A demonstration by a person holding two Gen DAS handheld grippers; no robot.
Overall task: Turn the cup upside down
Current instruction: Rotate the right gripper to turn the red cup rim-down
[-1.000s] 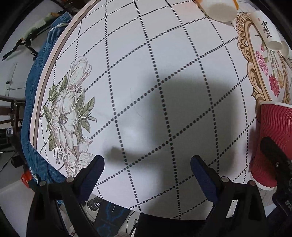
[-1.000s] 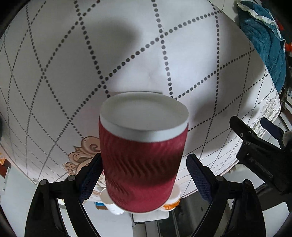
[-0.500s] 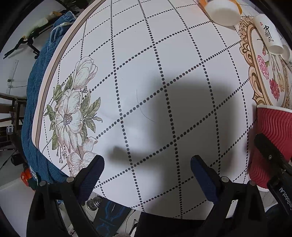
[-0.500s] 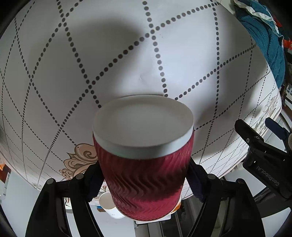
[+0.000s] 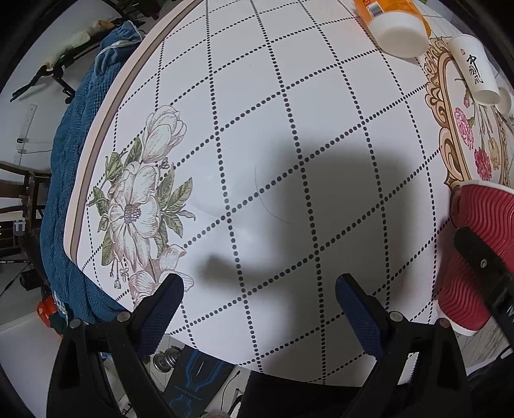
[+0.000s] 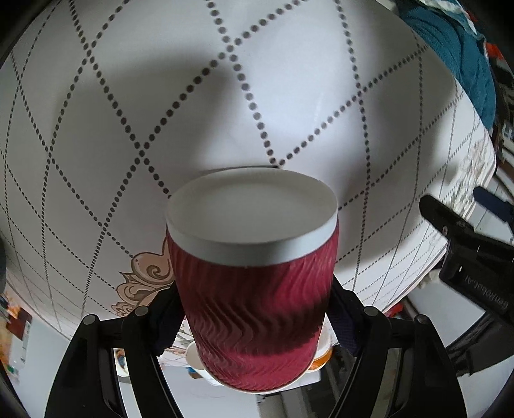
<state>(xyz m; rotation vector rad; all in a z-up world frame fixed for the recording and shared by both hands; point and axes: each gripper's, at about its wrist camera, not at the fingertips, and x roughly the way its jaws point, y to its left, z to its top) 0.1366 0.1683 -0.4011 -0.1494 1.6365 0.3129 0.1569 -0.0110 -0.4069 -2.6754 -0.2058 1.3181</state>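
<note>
A red ripple-wall paper cup [image 6: 253, 308] with a white base fills the middle of the right wrist view, its base pointing away from me and toward the table. My right gripper [image 6: 253, 321] is shut on the cup's sides and holds it above the table. The same cup [image 5: 478, 247] shows at the right edge of the left wrist view, with a black finger of the right gripper across it. My left gripper [image 5: 258, 308] is open and empty above the white dotted tablecloth [image 5: 289, 128].
At the far side in the left wrist view lie an orange bottle with a white cap [image 5: 398, 29] and a white paper cup [image 5: 475, 74] on its side. A blue cloth [image 5: 74, 160] hangs over the table's left edge. The table edge runs close below both grippers.
My right gripper has closed on the red cup, which now sits higher and nearer in its view. The left gripper has drifted slightly; it stays open.
</note>
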